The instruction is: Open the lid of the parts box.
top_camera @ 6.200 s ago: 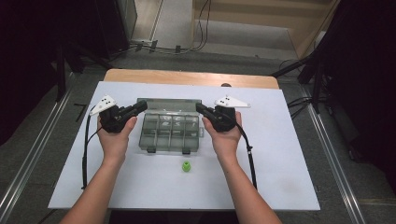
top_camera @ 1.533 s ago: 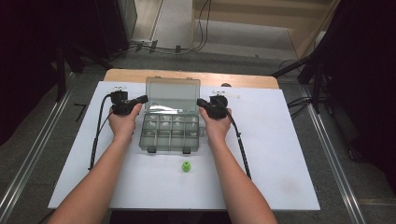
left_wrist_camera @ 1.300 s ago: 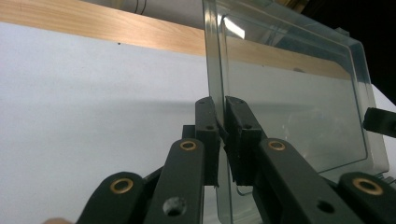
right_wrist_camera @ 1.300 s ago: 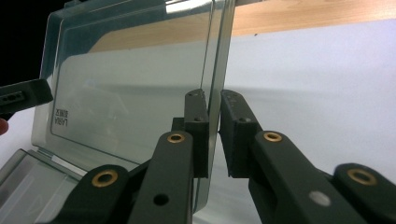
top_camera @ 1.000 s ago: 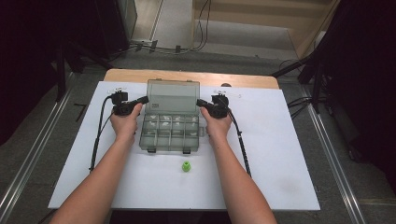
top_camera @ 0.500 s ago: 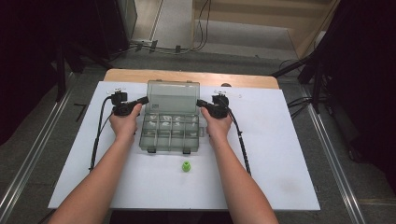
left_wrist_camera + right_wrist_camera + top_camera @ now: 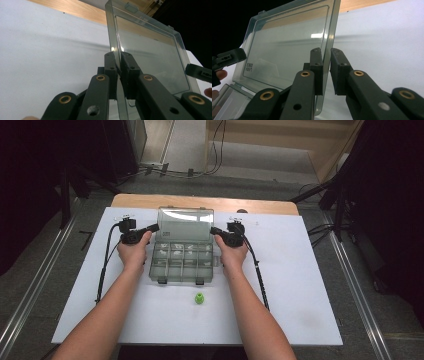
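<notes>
Left tongs (image 7: 154, 227): clenched on the left edge of the lid (image 7: 185, 224); in the left gripper view (image 7: 119, 65) the two black jaws pinch the clear wall between them, tips pressed to either face.
Right tongs (image 7: 214, 230): grasping the lid's right edge; in the right gripper view (image 7: 326, 67) the left jaw lies against the inner face of the lid (image 7: 289, 50), the right jaw sits just off the outer face with a thin gap showing.
Lid: clear plastic, raised nearly upright on its hinge at the far side of the box (image 7: 181, 261), tilted a little away from the person.
Box: clear, divided into small compartments, near the middle of the surface (image 7: 300, 285), between the two hands; two latches on its near edge.
Left hand (image 7: 133, 253): beside the box's left side, cable trailing down along the forearm.
Right hand (image 7: 233, 256): beside the box's right side, cable trailing back along the forearm.
Green piece (image 7: 199, 298): small, round, lying on the surface just in front of the box, apart from it.
Surface: white board over a wooden top whose far strip (image 7: 200, 202) shows behind the lid.
</notes>
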### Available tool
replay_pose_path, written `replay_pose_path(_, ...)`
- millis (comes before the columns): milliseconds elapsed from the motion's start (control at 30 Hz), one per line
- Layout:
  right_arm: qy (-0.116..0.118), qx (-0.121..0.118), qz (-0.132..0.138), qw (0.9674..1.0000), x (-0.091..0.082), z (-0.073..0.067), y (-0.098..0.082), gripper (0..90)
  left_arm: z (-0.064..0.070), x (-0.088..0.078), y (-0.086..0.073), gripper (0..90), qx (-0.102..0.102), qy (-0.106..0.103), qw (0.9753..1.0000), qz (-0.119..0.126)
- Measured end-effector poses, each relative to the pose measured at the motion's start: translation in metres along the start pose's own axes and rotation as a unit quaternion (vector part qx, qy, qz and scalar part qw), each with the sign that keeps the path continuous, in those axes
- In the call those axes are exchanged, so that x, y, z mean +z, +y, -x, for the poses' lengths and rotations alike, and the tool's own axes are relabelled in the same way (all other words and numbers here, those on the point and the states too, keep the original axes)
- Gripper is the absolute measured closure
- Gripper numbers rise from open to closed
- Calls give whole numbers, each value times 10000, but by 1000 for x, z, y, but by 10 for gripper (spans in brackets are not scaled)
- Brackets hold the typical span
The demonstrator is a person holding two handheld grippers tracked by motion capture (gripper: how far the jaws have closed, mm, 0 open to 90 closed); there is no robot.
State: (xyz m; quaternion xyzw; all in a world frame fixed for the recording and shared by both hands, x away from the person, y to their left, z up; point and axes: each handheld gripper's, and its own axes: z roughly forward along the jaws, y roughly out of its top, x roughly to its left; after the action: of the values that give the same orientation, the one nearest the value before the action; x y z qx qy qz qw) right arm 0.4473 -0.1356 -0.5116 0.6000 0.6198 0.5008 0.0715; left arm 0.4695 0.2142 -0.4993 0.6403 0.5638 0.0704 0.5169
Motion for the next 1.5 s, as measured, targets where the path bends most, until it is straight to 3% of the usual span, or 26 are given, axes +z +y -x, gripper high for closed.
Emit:
replay_pose_path(300,-1,88,-88,9999,1,1,-1,782,-4,1,-1,827,-115,-60,9999,-59)
replay_pose_path(600,-75,48,-114,9999,5,3,-3,776,-5,3,-2,844,-44,120,9997,-212)
replay_pose_path(700,-154,74,-206,9996,7,4,-4,776,-8,4,-2,858,-87,49,9996,-247)
replay_pose_path(767,-124,61,-170,9998,6,3,-3,772,-6,4,-2,845,-76,81,9998,-183)
replay_pose_path(800,-143,66,-163,9997,6,2,-3,755,-5,3,-1,796,-26,192,9996,-187)
replay_pose_path(900,-286,-61,-120,9995,3,1,-2,552,-5,0,-1,672,44,238,9996,-142)
replay_pose_path(1000,-99,-186,19,9998,-2,2,-1,445,-3,-3,-1,614,212,262,9994,-84)
replay_pose_path(1133,-154,-686,112,9975,-10,-2,-1,300,4,-8,0,474,506,276,9983,-4)
replay_pose_path(1300,-119,-1075,75,9941,-21,-5,-5,142,12,-19,0,310,902,81,9959,59)
replay_pose_path(1500,119,-1341,52,9909,-36,-2,-13,0,15,-32,-3,150,1122,-146,9936,76)
